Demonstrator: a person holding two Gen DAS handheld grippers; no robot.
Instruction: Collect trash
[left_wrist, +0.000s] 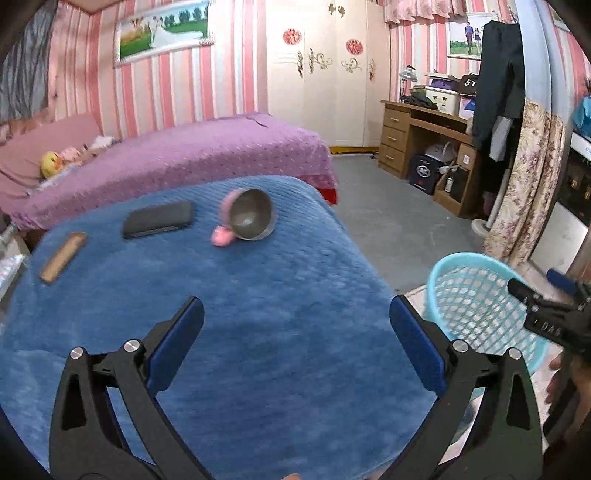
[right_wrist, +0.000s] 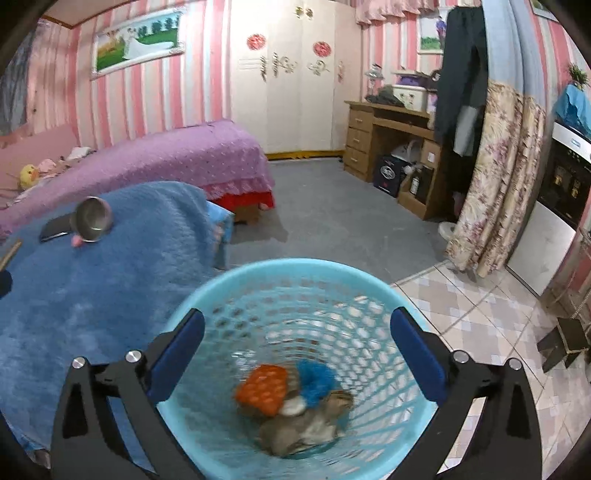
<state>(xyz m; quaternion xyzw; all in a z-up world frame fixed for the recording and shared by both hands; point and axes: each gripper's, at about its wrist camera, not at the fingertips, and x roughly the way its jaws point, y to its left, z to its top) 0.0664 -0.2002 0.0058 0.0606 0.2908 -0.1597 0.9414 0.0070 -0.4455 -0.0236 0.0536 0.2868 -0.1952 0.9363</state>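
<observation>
a: trash sits at the bottom of the light blue plastic lattice basket (right_wrist: 303, 280), low centre of your right wrist view: an orange perforated piece (right_wrist: 263, 387), a blue fuzzy scrap (right_wrist: 317, 380), a crumpled brown-grey wrapper (right_wrist: 303, 428).

b: and your right gripper (right_wrist: 297, 350)?

a: spread wide above the basket, holding nothing.

b: your left gripper (left_wrist: 295, 332)?

a: equally wide and empty over the blue fleece blanket (left_wrist: 221, 314); a steel cup with pink handle (left_wrist: 251, 214) lies upper centre.

On the blue fleecy blanket (left_wrist: 221, 332) a tipped steel cup with pink handle (left_wrist: 251, 214) lies at 12 o'clock, a black flat case (left_wrist: 159, 219) beside it at 11, a brown wooden stick (left_wrist: 62, 256) at 10, and the light-blue plastic mesh basket (left_wrist: 476, 295) stands on the floor at 3.
</observation>
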